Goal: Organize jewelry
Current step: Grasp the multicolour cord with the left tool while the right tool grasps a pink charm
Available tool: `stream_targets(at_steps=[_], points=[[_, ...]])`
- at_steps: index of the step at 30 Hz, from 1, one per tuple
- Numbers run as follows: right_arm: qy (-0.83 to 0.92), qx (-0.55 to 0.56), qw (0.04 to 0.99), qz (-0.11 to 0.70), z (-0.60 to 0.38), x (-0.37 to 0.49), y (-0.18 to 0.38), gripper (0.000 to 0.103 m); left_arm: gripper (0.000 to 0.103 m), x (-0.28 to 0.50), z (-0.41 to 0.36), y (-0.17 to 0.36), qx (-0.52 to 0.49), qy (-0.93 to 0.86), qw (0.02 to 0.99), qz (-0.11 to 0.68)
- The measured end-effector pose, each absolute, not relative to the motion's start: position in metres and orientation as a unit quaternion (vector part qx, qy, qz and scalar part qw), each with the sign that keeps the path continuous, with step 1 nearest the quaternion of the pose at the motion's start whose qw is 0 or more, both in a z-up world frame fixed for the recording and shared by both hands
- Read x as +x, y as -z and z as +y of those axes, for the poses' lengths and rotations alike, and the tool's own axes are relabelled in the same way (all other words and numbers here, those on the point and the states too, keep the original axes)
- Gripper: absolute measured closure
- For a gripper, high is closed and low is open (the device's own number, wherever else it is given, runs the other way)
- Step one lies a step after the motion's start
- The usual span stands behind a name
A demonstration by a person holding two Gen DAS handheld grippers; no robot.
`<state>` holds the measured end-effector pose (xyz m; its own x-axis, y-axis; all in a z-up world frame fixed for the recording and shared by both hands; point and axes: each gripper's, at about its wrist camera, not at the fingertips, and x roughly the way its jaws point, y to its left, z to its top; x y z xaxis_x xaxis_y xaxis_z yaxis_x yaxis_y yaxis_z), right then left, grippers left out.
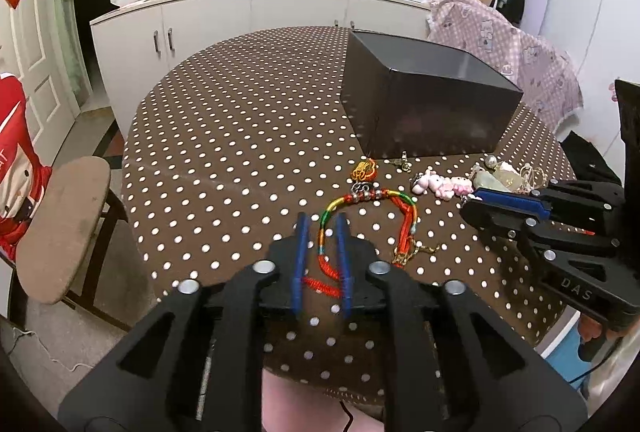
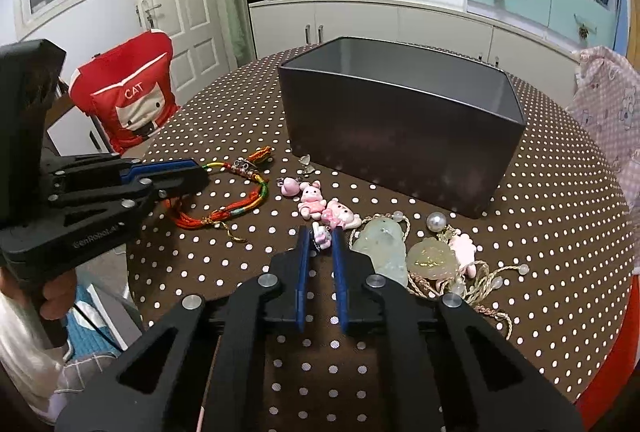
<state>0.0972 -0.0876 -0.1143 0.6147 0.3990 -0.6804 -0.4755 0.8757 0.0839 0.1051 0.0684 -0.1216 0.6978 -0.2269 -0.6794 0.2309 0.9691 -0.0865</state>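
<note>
A red, green and yellow braided bracelet (image 1: 372, 199) lies on the dotted tablecloth; it also shows in the right wrist view (image 2: 236, 207). My left gripper (image 1: 322, 222) is open, its blue fingers straddling the bracelet's left cord. My right gripper (image 2: 320, 232) is open with a small pink charm (image 2: 322, 236) between its fingertips, not clamped. Pink bear charms (image 2: 320, 205), a pale jade pendant (image 2: 380, 246), a yellow pendant (image 2: 432, 258) and a pearl (image 2: 436, 220) lie around it. The open dark box (image 2: 400, 119) stands behind.
A small silver clip (image 2: 306, 161) lies by the box's front corner. A red "CAT" chair cover (image 2: 128, 95) and a stool (image 1: 60, 228) stand left of the round table. White cabinets (image 1: 256, 11) are behind. A pink cloth (image 1: 520, 47) hangs at the right.
</note>
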Motion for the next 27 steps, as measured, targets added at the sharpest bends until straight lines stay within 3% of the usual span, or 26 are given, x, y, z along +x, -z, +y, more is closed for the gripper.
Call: stream_targets(at_steps=[2, 5, 6, 9, 10, 27], points=[[-0.243, -0.055, 0.897, 0.364, -0.087, 0.097, 0.114, 0.093, 0.071, 0.106, 0.066, 0.121, 0.005, 0.125, 0.921, 0.369], [-0.244, -0.052, 0.897, 0.365, -0.088, 0.097, 0.114, 0.093, 0.069, 0.104, 0.058, 0.123, 0.032, 0.119, 0.924, 0.363], [-0.244, -0.05, 0.897, 0.365, -0.088, 0.097, 0.114, 0.093, 0.073, 0.104, 0.056, 0.124, 0.041, 0.117, 0.925, 0.359], [-0.245, -0.049, 0.897, 0.365, -0.09, 0.097, 0.114, 0.093, 0.096, 0.105, 0.055, 0.123, 0.046, 0.113, 0.927, 0.355], [-0.245, -0.048, 0.897, 0.365, -0.091, 0.097, 0.114, 0.093, 0.098, 0.106, 0.056, 0.123, 0.048, 0.11, 0.927, 0.355], [-0.24, -0.028, 0.918, 0.315, -0.114, 0.09, 0.077, 0.094, 0.099, 0.099, 0.057, 0.08, 0.038, 0.098, 0.951, 0.292]])
